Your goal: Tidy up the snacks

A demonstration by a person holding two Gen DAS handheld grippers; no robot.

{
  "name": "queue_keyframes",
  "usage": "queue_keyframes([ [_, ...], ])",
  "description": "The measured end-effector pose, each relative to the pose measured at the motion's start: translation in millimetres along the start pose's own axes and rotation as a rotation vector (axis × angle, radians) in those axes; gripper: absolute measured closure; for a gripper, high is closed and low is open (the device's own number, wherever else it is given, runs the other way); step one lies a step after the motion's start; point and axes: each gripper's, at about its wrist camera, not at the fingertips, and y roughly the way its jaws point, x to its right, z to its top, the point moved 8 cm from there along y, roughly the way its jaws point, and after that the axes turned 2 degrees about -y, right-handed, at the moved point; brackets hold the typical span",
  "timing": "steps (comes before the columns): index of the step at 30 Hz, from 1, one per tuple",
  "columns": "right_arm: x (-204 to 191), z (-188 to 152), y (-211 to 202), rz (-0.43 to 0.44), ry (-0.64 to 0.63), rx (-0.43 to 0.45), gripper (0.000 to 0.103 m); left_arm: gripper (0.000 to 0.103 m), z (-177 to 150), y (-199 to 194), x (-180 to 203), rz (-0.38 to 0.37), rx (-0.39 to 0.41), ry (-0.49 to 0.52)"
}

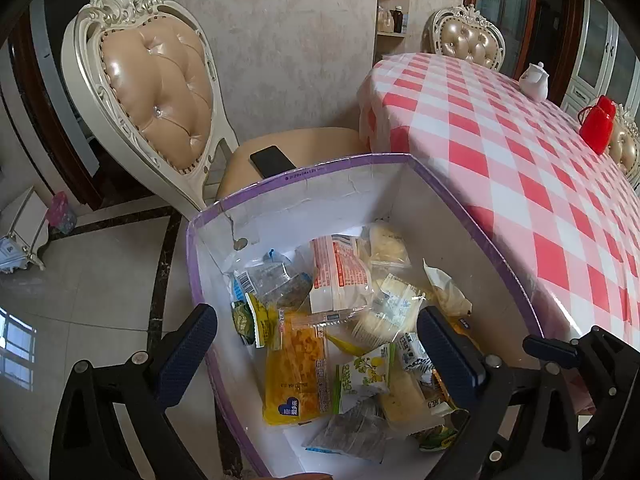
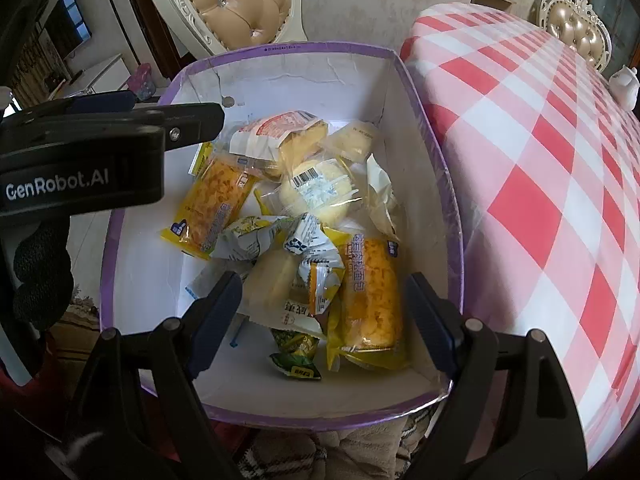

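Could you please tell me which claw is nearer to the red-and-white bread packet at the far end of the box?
Left. The left claw hangs open over the far half of the box, close beside the red-and-white bread packet. The right claw is open over the near end, across the pile.

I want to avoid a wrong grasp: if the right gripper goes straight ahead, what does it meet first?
Probably the pale round bun packet between the open jaws of the right gripper, on top of the pile in the box; depth is unclear.
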Motion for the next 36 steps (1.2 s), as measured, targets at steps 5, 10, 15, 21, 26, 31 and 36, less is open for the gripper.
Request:
queue_keyframes([
  [5,-1.3,-1.4,1.6,0.003,-0.005,-0.008,0.018,0.002,-0.3,1.7,-0.9,-0.001,-0.006,-0.001],
  [10,-1.5,-2.2,2.6,0.005,-0.007,-0.013,0.018,0.002,-0.5,1.9,-0.6,0.000,-0.009,-0.001],
  [15,-1.9,-2.8,3.6,0.006,-0.008,-0.017,0.018,0.002,-1.6,3.8,-1.4,0.000,-0.014,0.000],
  [21,-2.7,-3.8,5.0,0.006,-0.008,-0.020,0.018,0.002,-2.2,5.0,-2.4,0.000,-0.017,-0.001],
  [26,-2.8,-4.5,5.8,0.007,-0.008,-0.023,0.018,0.002,-2.7,5.6,-2.4,0.000,-0.021,-0.004],
  [31,-3.0,-5.1,6.4,0.007,-0.008,-0.023,0.018,0.002,-4.3,7.9,-2.4,0.000,-0.033,-0.005],
  [36,-1.6,-5.3,7.1,0.005,0.002,-0.022,0.018,0.002,-5.7,9.1,-1.4,0.000,-0.037,-0.003],
])
